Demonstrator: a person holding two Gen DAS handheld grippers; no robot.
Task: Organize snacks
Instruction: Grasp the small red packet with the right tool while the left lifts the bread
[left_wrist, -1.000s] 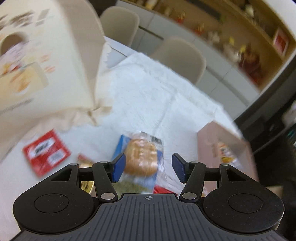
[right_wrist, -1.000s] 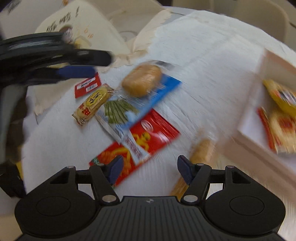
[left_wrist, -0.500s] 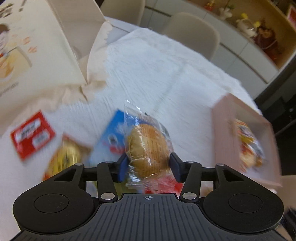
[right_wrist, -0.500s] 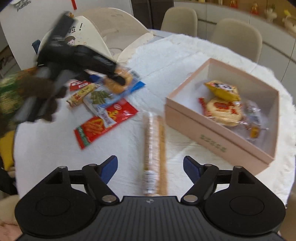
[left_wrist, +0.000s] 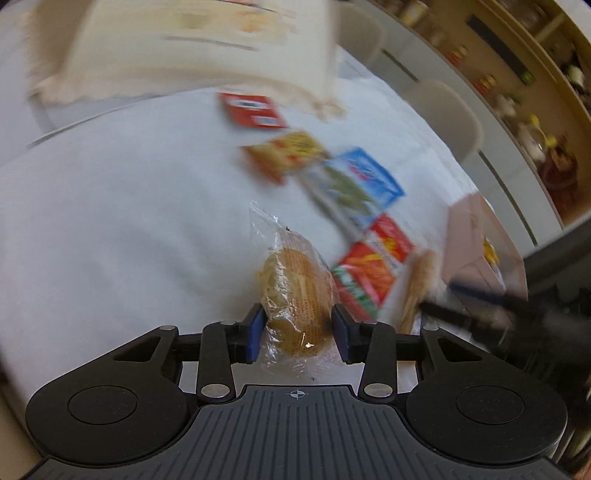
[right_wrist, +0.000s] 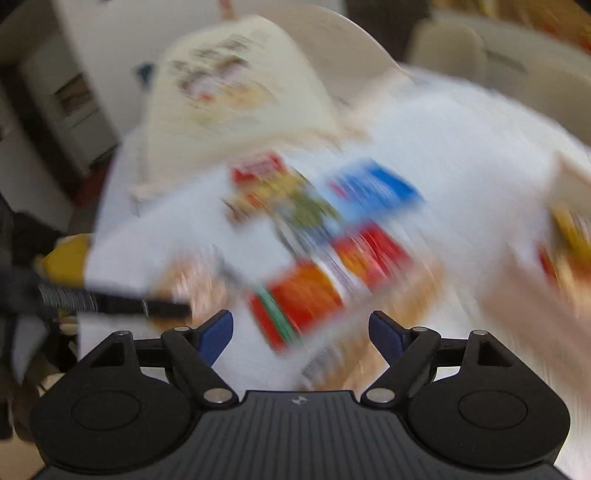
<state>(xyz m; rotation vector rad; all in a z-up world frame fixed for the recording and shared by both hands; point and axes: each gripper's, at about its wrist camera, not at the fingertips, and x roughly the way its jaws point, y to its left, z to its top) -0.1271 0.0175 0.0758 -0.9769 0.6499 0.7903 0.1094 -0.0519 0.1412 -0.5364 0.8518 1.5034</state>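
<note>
I'm working over a counter (left_wrist: 110, 221) draped in white cloth, with a big cream printed bag (left_wrist: 207, 40) at its far edge and the pale pink box (left_wrist: 476, 243) off to the right, a few snacks already inside it. Between bag and box lies the loose pile: a red-and-orange packet (left_wrist: 369, 273), a blue-and-white packet (left_wrist: 358, 188), a yellow-and-red packet (left_wrist: 288, 155) and a small red packet (left_wrist: 251, 110), with a long biscuit sleeve (left_wrist: 417, 288) just beside the box.

My left hand-held gripper (left_wrist: 298, 334) has the clear-wrapped round cake (left_wrist: 295, 299) between its blue pads, which press on the wrapper on both sides as the jaws are closing. I read this as the carrying step: one snack picked, not yet boxed.

My right hand-held gripper (right_wrist: 301, 334) is wide, its jaws opening with nothing between them, above the blurred pile near the biscuit sleeve.

Next, I judge the cake must travel right to the pink box and be released over a free spot, keeping the grip gentle so the soft cake isn't crushed and staying clear of the other gripper.
</note>
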